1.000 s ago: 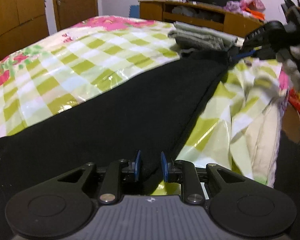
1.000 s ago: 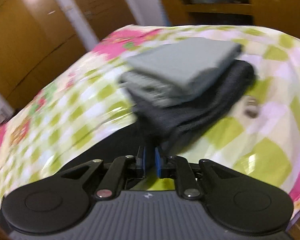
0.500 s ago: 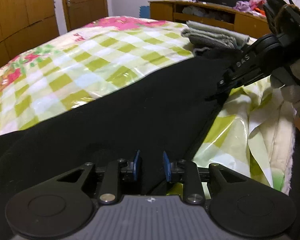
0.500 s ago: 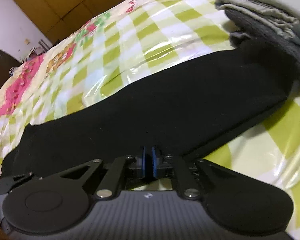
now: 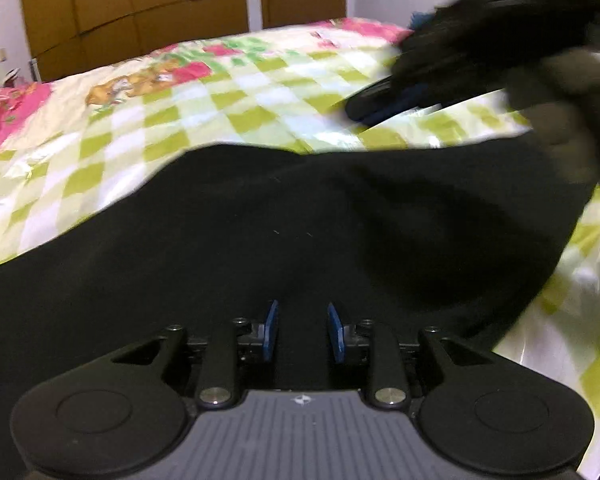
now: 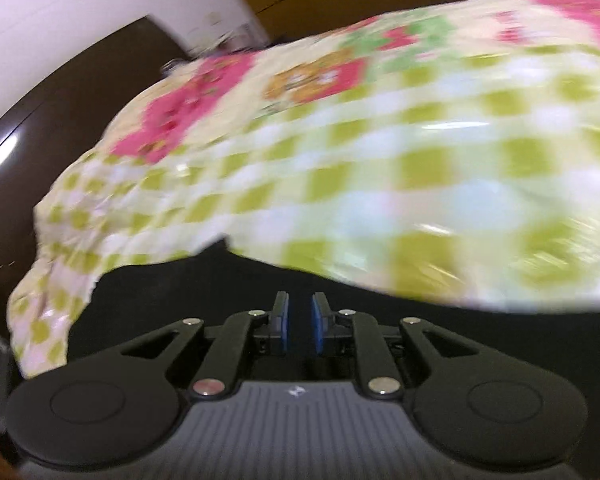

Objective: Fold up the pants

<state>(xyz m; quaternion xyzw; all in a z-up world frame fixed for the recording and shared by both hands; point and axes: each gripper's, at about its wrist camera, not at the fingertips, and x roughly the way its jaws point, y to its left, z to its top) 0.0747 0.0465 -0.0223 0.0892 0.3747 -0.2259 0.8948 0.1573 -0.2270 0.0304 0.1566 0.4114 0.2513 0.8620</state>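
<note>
Black pants (image 5: pixel 300 216) lie across the checked bedspread (image 5: pixel 228 100) and fill the lower half of the left wrist view. My left gripper (image 5: pixel 302 332) sits low over the pants with a gap between its blue pads; black cloth lies between and under them. My right gripper (image 6: pixel 300 322) shows its blue pads slightly parted over black pants cloth (image 6: pixel 380 300), and I cannot tell whether cloth is pinched. The right gripper also appears blurred in the left wrist view (image 5: pixel 384 104), above the pants' far edge, with the holding hand (image 5: pixel 568 100) behind it.
The green, white and pink bedspread (image 6: pixel 380 152) covers the bed. Brown wardrobe doors (image 5: pixel 140 8) stand beyond it. A dark panel (image 6: pixel 60 112) rises at the bed's end in the right wrist view. The bed edge drops off at the right (image 5: pixel 596 320).
My right gripper has swept across from the pants' far end toward the other end, its pads opening slightly. My left gripper's pads have spread wider, and its view has turned toward the wardrobe.
</note>
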